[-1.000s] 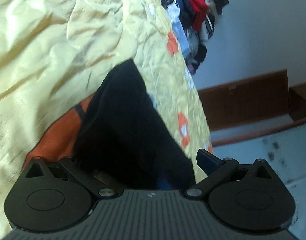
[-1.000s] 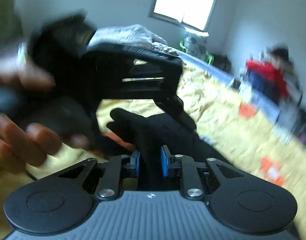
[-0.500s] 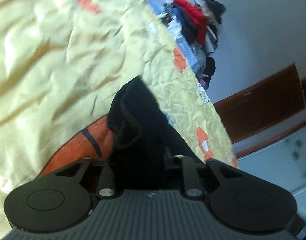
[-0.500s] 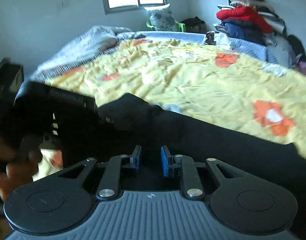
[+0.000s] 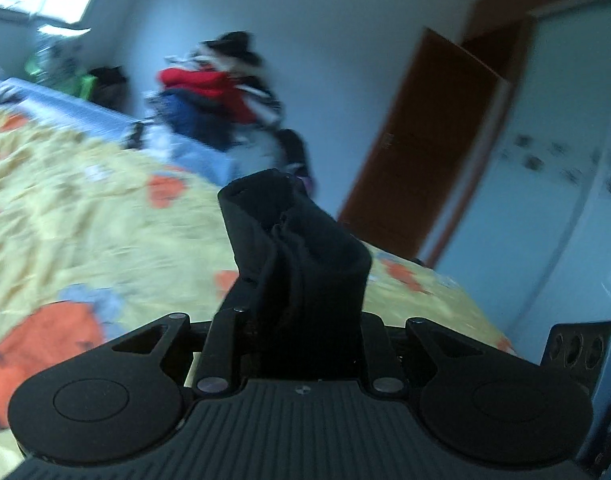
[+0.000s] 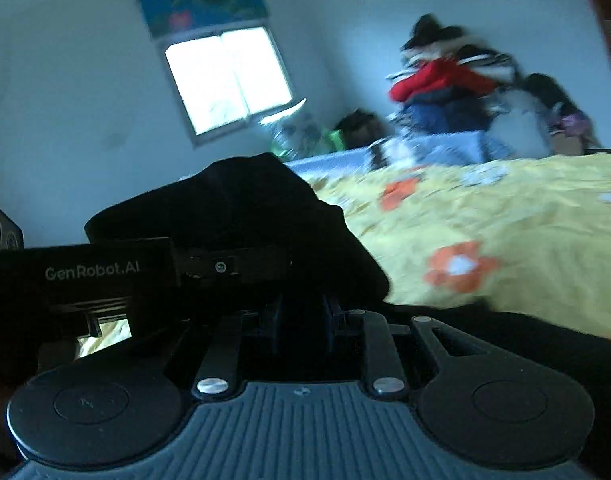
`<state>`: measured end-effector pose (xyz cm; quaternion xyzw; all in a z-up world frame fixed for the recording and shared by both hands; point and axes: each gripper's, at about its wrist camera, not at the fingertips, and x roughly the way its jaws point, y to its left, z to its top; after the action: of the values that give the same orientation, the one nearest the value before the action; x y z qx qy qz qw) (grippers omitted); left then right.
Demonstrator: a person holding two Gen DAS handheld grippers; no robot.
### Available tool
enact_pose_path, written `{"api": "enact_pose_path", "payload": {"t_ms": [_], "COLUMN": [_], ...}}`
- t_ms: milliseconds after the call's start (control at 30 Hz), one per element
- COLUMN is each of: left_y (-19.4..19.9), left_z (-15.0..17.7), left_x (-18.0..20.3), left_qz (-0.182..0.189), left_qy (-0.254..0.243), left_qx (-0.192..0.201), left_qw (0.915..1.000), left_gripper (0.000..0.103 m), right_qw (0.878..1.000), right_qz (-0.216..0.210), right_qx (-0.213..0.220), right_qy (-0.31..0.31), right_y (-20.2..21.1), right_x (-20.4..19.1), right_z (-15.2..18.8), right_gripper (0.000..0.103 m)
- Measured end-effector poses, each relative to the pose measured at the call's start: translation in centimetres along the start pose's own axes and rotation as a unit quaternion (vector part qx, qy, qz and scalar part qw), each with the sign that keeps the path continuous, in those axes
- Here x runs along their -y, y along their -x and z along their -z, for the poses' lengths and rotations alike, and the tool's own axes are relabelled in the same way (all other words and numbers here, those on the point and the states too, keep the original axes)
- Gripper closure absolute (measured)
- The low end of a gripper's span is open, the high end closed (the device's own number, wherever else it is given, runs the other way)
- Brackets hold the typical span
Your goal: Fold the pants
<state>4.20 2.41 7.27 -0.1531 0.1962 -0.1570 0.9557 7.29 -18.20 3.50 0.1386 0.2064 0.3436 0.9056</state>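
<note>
Where the black pants (image 5: 297,264) bunch up between its fingers, your left gripper (image 5: 301,332) is clamped on the cloth, a fold standing straight ahead of it. Your right gripper (image 6: 301,320) pinches the same pants (image 6: 241,216) just left of your left gripper's body (image 6: 89,276). Beyond both lies the yellow bedspread (image 6: 505,216).

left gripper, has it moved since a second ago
Yes. The left gripper, shut on the black fabric pants, has tilted up: the yellow floral bedspread filled its view, now the brown wooden door shows.
</note>
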Motion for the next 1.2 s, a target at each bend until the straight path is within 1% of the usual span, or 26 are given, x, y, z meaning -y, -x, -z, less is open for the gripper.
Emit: {"api": "enact_pose_path", "payload": {"t_ms": [100, 200, 267, 367, 433, 500, 600, 733, 767, 833, 867, 900, 967, 1067, 1133, 1167, 1200], "left_y": [-1.4, -3.0, -4.1, -5.7, -6.9, -8.1, -9.5, -11.0, -11.1, -11.6, -12.0, -12.2, -12.3, -11.3, -10.2, -9.7, -9.3], "left_z": [1.1, 2.6, 3.8, 5.9, 7.1, 8.0, 8.8, 10.0, 10.1, 10.7, 10.9, 11.2, 11.5, 11.5, 10.9, 10.5, 9.9], "left_x": [4.5, 8.5, 10.6, 13.5, 14.5, 15.1, 15.7, 16.1, 16.4, 16.6, 17.0, 17.1, 17.5, 17.9, 17.7, 17.5, 17.1], "left_qz": [0.024, 0.045, 0.060, 0.073, 0.080, 0.087, 0.091, 0.096, 0.099, 0.105, 0.110, 0.115, 0.132, 0.177, 0.198, 0.200, 0.194], "left_qy": [-0.034, -0.068, -0.088, -0.119, -0.130, -0.130, -0.131, -0.130, -0.129, -0.121, -0.119, -0.119, -0.119, -0.113, -0.119, -0.125, -0.135], "left_qx": [-0.011, -0.029, -0.042, -0.057, -0.064, -0.077, -0.091, -0.108, -0.114, -0.127, -0.136, -0.143, -0.158, -0.170, -0.167, -0.162, -0.154], "left_qw": [0.9991, 0.9963, 0.9934, 0.9885, 0.9862, 0.9848, 0.9829, 0.9810, 0.9801, 0.9787, 0.9774, 0.9758, 0.9714, 0.9628, 0.9585, 0.9582, 0.9595], "left_gripper": [0.080, 0.078, 0.077, 0.077, 0.076, 0.076, 0.075, 0.074, 0.070, 0.064, 0.058, 0.045, 0.032, 0.024, 0.020, 0.017, 0.013], "right_qw": [0.999, 0.996, 0.993, 0.988, 0.986, 0.984, 0.979, 0.975, 0.974, 0.972, 0.972, 0.971, 0.970, 0.964, 0.954, 0.947, 0.943], "right_qz": [0.024, 0.046, 0.059, 0.081, 0.100, 0.113, 0.129, 0.148, 0.155, 0.168, 0.175, 0.184, 0.199, 0.225, 0.269, 0.289, 0.299], "right_qx": [0.021, 0.041, 0.047, 0.049, 0.045, 0.042, 0.039, 0.029, 0.026, 0.019, 0.015, 0.011, 0.010, 0.012, 0.010, 0.014, 0.022], "right_qy": [-0.031, -0.069, -0.091, -0.118, -0.126, -0.134, -0.154, -0.163, -0.164, -0.161, -0.156, -0.151, -0.142, -0.141, -0.133, -0.136, -0.143], "right_y": [3.8, 7.4, 9.1, 11.3, 12.3, 12.7, 13.3, 14.3, 14.5, 14.7, 15.0, 15.4, 16.9, 19.3, 20.7, 21.4, 21.9], "right_x": [2.6, 5.4, 7.2, 9.5, 10.6, 11.7, 13.1, 14.1, 14.3, 14.9, 15.1, 15.2, 15.3, 15.9, 16.4, 16.8, 17.3], "right_z": [0.2, 1.1, 1.6, 2.7, 3.2, 3.6, 4.1, 5.0, 5.2, 5.3, 5.4, 5.6, 6.2, 6.9, 7.1, 7.1, 7.1], "right_gripper": [0.083, 0.083, 0.083, 0.083, 0.083, 0.083, 0.083, 0.083, 0.083, 0.082, 0.082, 0.082, 0.082, 0.082, 0.082, 0.082, 0.082]}}
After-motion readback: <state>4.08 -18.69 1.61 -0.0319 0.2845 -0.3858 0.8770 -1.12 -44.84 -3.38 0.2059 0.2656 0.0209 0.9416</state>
